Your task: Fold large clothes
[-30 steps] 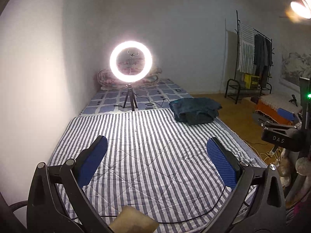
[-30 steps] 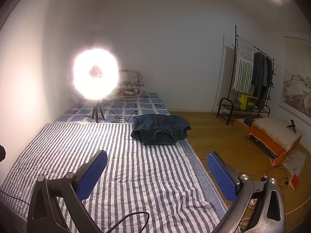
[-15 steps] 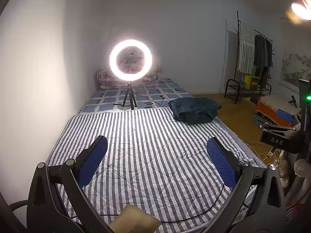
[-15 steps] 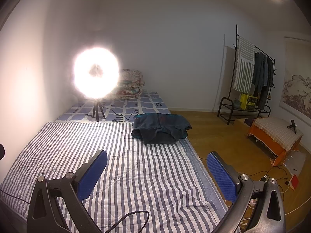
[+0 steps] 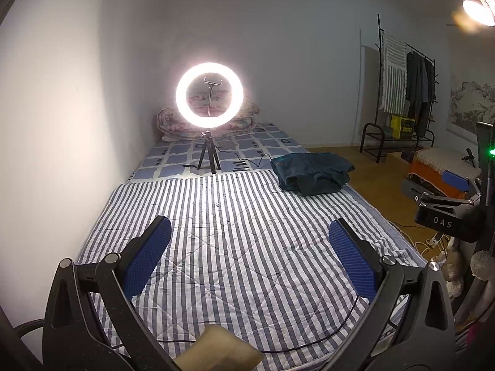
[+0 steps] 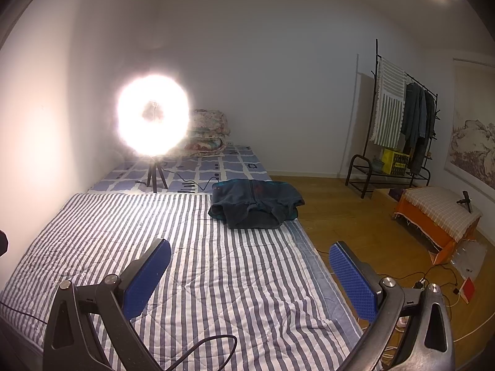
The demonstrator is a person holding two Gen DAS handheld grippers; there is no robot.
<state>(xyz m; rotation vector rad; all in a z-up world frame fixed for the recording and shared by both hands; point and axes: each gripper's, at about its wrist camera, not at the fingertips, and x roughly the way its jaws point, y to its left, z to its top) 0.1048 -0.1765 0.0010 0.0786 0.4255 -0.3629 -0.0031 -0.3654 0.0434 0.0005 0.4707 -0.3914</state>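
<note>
Left gripper: the left gripper (image 5: 250, 232) hovers over the near end of the bed with its blue pads (image 5: 148, 261) spread wide and nothing between them.
Right gripper: the right gripper (image 6: 250, 255) is likewise fully spread and empty, held above the bed's right edge; its right pad hangs over the floor.
Garment: the dark blue-green garment (image 6: 256, 202) lies bunched and partly folded at the far right side of the striped quilt, well apart from both grippers, ahead and to the right of the left one, ahead of the right one.
Surface: a blue-and-white striped quilt (image 5: 235, 235) covers the near part of the bed; beyond it lies a blue checked sheet (image 6: 198, 170). A black cable (image 5: 309, 337) runs across the quilt's near edge.
Left of room: a bare pale wall runs along the bed.
Centre: a lit ring light (image 5: 209, 95) on a small tripod stands on the checked sheet, to the left of the garment; behind it sits a folded floral duvet (image 6: 207, 136).
Right of room: wooden floor (image 6: 355, 216), a black clothes rack (image 6: 399, 123) with hanging clothes, and a low orange-sided stool (image 6: 436, 216) with a checked cover.
</note>
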